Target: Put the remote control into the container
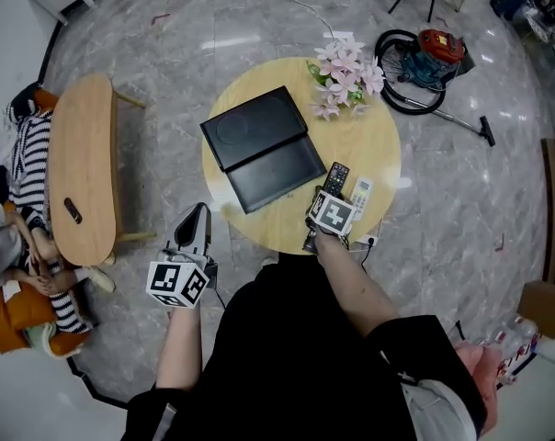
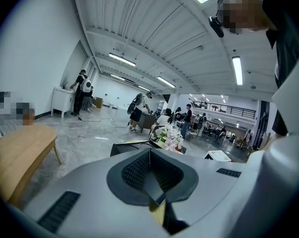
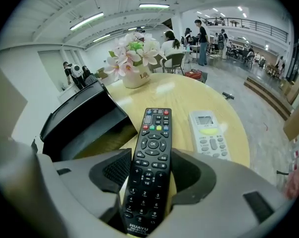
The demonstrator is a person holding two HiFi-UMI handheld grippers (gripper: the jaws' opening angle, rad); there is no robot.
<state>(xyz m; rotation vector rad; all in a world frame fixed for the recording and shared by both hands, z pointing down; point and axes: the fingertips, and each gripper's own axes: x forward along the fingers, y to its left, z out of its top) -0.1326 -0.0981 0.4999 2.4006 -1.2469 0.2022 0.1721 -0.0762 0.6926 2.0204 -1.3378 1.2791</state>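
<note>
The right gripper (image 1: 327, 197) has its jaws clamped on the near end of the long black button-covered remote control (image 3: 149, 162), low over the round pale-wood desk (image 1: 369, 145), so it can probably swing left into the open black hinged container (image 1: 259, 150). The left gripper (image 1: 198, 214) waits off the desk, jaws together and empty, out of the way.

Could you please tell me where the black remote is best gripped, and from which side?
Grip the black remote at its near end, across its long edges, coming from the near rim of the table, as the right gripper does. It is long and narrow and points away, so only its width fits between the jaws.
</note>
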